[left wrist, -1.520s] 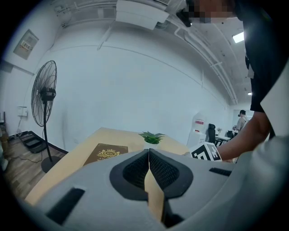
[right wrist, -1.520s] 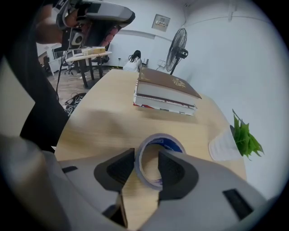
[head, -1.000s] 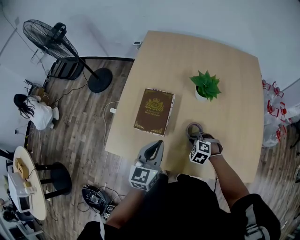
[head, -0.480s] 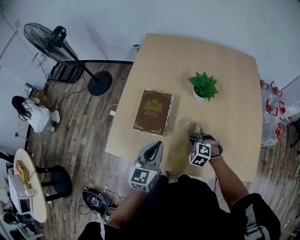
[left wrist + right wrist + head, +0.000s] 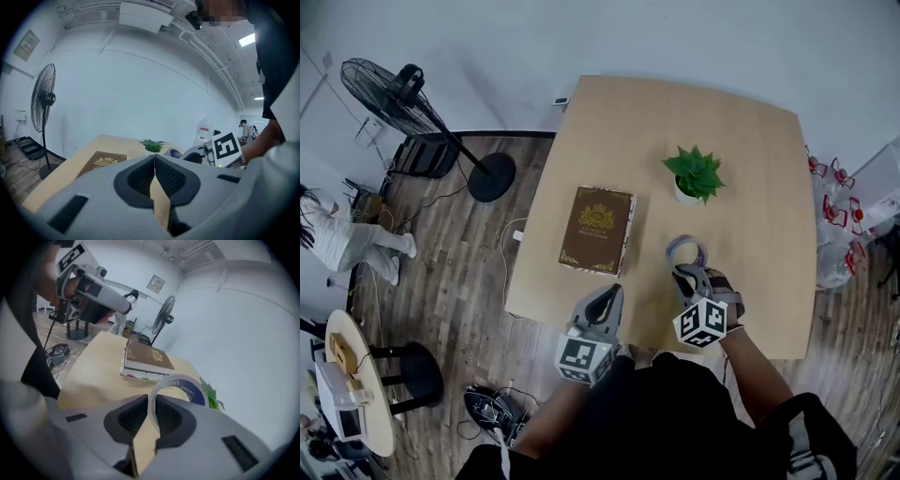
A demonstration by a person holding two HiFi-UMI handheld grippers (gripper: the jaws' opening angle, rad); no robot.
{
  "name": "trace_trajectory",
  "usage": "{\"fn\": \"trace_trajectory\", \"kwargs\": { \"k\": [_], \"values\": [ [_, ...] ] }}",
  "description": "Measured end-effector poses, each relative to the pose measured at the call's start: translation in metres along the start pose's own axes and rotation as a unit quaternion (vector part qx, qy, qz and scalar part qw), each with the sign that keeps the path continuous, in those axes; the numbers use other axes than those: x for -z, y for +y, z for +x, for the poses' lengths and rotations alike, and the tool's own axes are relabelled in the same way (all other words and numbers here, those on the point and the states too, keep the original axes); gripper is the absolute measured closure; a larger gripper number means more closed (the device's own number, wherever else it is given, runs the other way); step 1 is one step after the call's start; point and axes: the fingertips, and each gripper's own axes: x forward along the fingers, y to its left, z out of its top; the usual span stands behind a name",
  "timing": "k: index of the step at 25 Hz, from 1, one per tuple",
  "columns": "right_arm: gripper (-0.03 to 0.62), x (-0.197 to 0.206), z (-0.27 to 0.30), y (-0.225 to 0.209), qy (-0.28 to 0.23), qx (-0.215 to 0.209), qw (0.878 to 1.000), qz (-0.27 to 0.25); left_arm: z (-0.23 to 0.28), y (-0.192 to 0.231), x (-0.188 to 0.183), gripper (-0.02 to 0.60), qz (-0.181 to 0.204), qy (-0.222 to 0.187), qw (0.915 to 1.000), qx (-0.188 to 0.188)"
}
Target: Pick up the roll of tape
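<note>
Since a second ago the roll of tape [image 5: 193, 391] has come up off the bench [image 5: 750, 141], where it lay flat just far of my right tongs [image 5: 682, 272]; now it hangs clear of the wood, tipped up on edge. My left tongs [image 5: 154, 161] have hardly stirred.

The right tongs are pinched narrow on one wall of the ring, with one pad inside the hole and one outside. The rest of the roll sticks out past the tips toward the far side. The left tongs are closed pad to pad with nothing between them, hovering over the near edge of the bench, left of the right pair.

A book [image 5: 598, 230] lies flat to the left of the roll, and a small potted plant [image 5: 694, 174] stands just beyond it on the far side.

The hold looks thin to me, just one strip of slick wall near the pad tips. A quick turn of my wrist could let the ring pivot or slip free, drop back to the bench and roll toward the edge. Carrying it farther away from me could also clip the plant's leaves or tip the pot.
</note>
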Motion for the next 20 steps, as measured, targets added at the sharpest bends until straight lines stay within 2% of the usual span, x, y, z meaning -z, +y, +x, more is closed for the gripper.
{"fn": "trace_trajectory", "kwargs": {
  "k": [4,8,11,16,18,20],
  "values": [
    [0.551,-0.021,-0.026,-0.023,-0.047,0.056,0.996,0.042,0.003,-0.002,-0.002,0.577,0.000,-0.003,1.0000,0.003],
    [0.551,-0.034,-0.050,-0.042,-0.089,0.089,0.987,0.105,0.007,-0.006,-0.008,0.577,-0.003,-0.008,0.9999,0.006],
    [0.549,-0.043,-0.072,-0.053,-0.123,0.103,0.972,0.169,0.009,-0.010,-0.014,0.577,-0.004,-0.010,0.9999,0.008],
    [0.546,-0.054,-0.115,-0.072,-0.192,0.139,0.937,0.259,0.016,-0.016,-0.025,0.577,-0.002,-0.022,0.9996,0.017],
    [0.546,-0.057,-0.128,-0.076,-0.210,0.151,0.926,0.273,0.016,-0.018,-0.027,0.577,-0.002,-0.022,0.9996,0.019],
    [0.546,-0.059,-0.139,-0.081,-0.223,0.166,0.924,0.262,0.016,-0.020,-0.030,0.577,-0.003,-0.021,0.9995,0.022]
  ]
}}
